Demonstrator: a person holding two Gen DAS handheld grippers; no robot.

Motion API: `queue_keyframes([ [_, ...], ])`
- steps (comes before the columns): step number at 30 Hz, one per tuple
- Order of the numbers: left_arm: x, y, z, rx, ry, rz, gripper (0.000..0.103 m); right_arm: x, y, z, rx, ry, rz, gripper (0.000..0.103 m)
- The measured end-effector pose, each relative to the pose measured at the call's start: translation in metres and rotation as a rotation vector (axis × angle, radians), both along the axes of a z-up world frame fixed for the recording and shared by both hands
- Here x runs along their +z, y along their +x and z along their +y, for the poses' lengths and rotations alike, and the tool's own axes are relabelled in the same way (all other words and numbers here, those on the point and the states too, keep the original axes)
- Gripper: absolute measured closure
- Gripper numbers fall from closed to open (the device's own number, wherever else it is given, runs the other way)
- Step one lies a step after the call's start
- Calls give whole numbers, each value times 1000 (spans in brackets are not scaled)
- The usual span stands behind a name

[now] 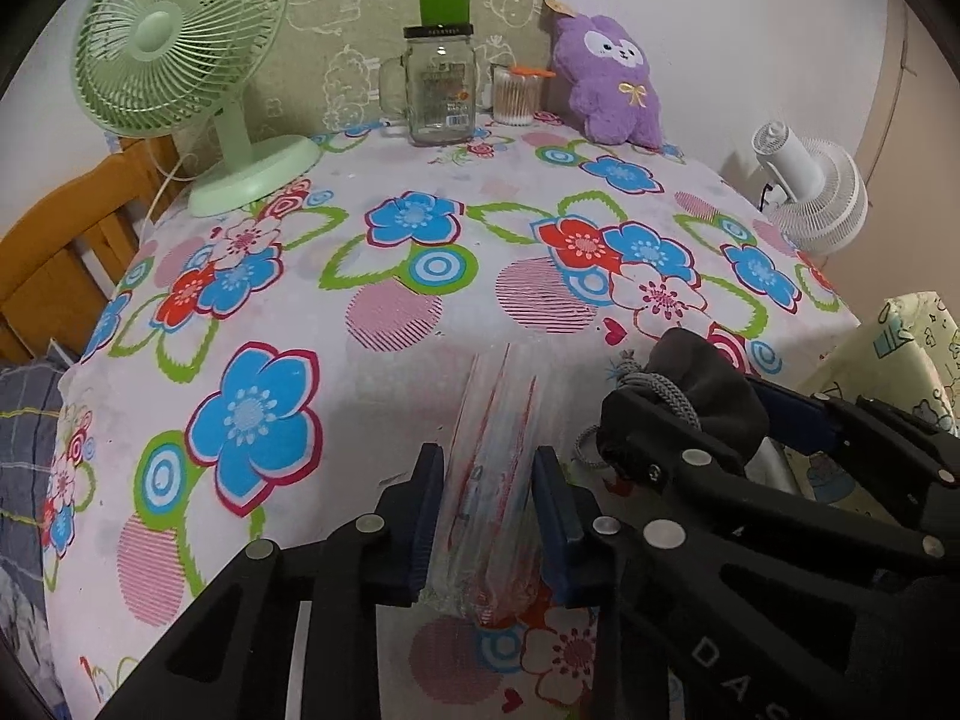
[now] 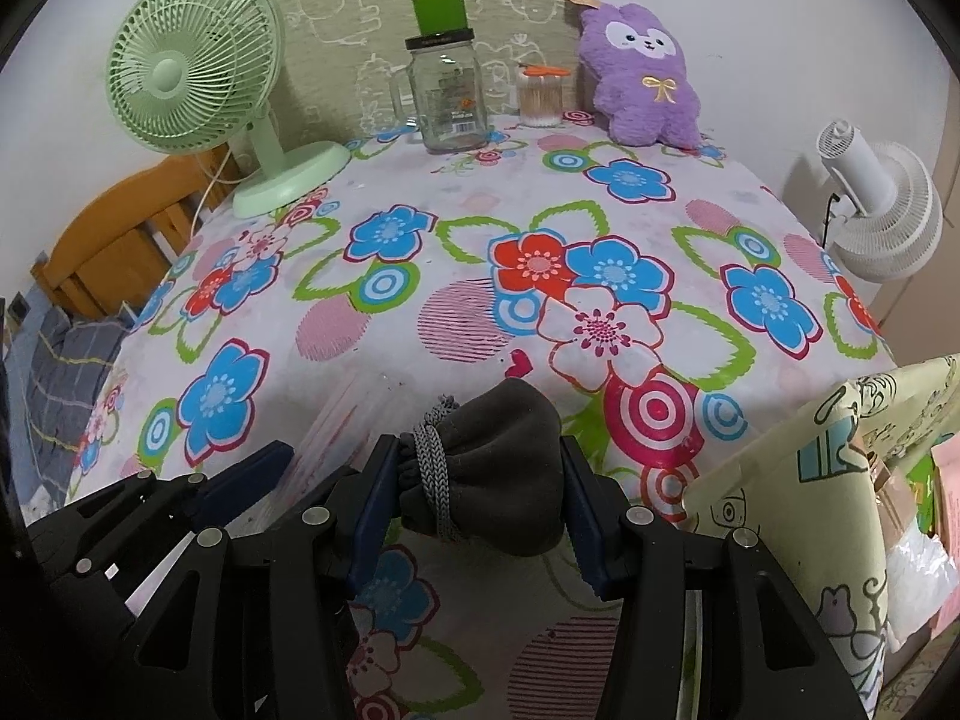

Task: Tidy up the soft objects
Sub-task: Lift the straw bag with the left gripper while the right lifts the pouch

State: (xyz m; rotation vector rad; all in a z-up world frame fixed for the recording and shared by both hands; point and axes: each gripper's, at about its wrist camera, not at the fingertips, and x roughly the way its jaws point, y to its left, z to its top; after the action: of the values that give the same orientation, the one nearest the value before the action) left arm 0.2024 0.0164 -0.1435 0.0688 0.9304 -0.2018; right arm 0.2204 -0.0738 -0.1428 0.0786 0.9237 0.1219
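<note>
Left wrist: my left fingers pinched on clear bag, nearly closed, film bunched between pads. Bag lies on surface, running away from me. Right fingers just beside, carrying pouch. Doing it well: keep pinch firm, film slippery, lift mouth gently.

Right wrist: my right fingers half open, clamping grey pouch, cord end toward left pad. Pouch sits squarely between pads, just above surface; keep it level.
</note>
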Motion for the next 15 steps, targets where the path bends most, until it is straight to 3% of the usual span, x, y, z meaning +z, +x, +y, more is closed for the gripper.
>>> queue_keyframes([
  [15,24,-35,8,78,-3,-56,73,21,-28,6,31,31,-40,48],
])
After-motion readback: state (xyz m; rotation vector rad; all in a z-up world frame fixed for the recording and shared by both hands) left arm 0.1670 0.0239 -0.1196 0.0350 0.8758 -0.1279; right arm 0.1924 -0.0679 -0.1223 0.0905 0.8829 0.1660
